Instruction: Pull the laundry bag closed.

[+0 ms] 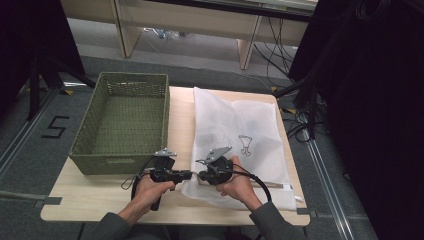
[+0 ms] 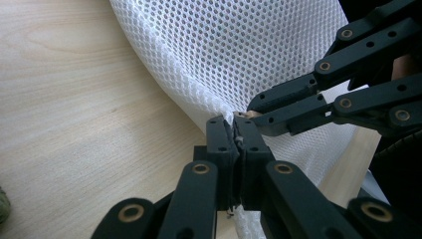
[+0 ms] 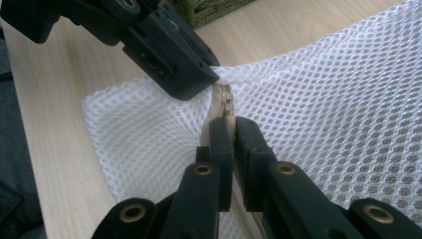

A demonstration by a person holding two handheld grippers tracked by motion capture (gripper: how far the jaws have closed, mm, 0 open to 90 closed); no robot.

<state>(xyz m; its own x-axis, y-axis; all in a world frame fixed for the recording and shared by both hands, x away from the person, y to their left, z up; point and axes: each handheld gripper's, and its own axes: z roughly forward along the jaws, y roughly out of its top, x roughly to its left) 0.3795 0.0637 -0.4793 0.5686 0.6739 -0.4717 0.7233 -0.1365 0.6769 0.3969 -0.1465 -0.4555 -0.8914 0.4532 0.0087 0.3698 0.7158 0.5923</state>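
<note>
Mesh laundry bag (image 1: 240, 135), white and flat, lies on the right half of the wooden table (image 1: 100, 197) in the high view, beside an empty green woven basket (image 1: 122, 122). Both grippers meet at its near left corner: left gripper (image 1: 189, 174) and right gripper (image 1: 202, 176). A small grey outline drawing marks the bag; a "5" is taped on the floor at left.

Left gripper view: left gripper (image 2: 238, 130) has its jaws pressed together on the bag's (image 2: 239, 50) edge, with the other gripper's tips (image 2: 256, 107) touching just beside.

Right gripper view: right gripper (image 3: 228, 119) is clamped shut on a small zipper pull (image 3: 221, 102) at the bag's (image 3: 338, 109) edge.

Judged light, limp and snag-prone, the bag is best gripped at the seam or pull, not the open netting.
</note>
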